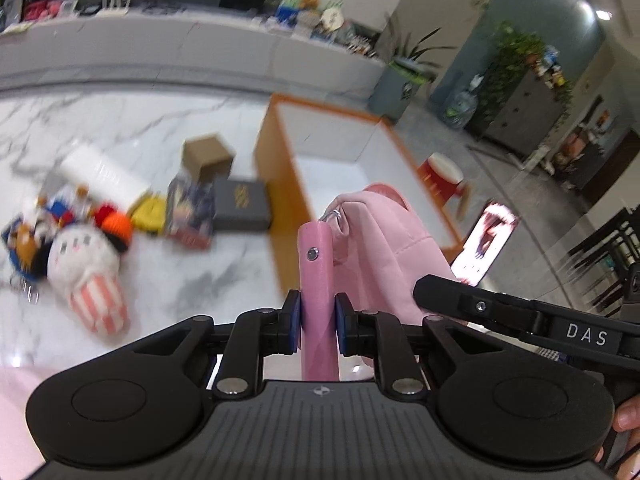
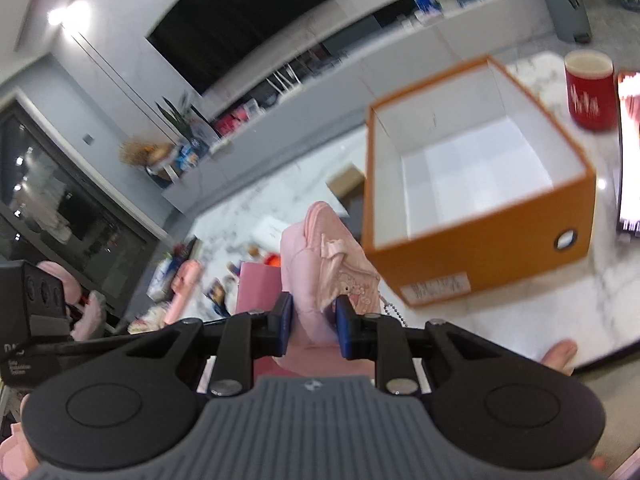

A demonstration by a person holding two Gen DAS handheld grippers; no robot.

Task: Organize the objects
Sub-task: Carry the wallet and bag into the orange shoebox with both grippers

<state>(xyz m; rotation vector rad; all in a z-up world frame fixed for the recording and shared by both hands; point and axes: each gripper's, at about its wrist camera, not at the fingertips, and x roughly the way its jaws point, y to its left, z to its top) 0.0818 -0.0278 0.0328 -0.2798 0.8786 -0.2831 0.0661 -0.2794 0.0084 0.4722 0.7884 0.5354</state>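
A pink fabric bag (image 1: 384, 248) hangs above the marble table, held from both sides. My left gripper (image 1: 318, 322) is shut on its flat pink strap (image 1: 316, 272), which stands upright between the blue pads. My right gripper (image 2: 314, 328) is shut on the bag's body (image 2: 320, 252), and a bead chain dangles from the bag beside the right pad. An open orange box (image 2: 480, 240) with a white inside sits just beyond and right of the bag; in the left wrist view the orange box (image 1: 280, 184) stands behind the bag.
A red cup (image 2: 590, 92) and a lit phone (image 1: 486, 240) lie right of the box. Left of it are a grey box (image 1: 240, 204), a brown carton (image 1: 208, 156) and a pile of plush toys (image 1: 84, 256). A fingertip (image 2: 560, 354) shows near the table's front edge.
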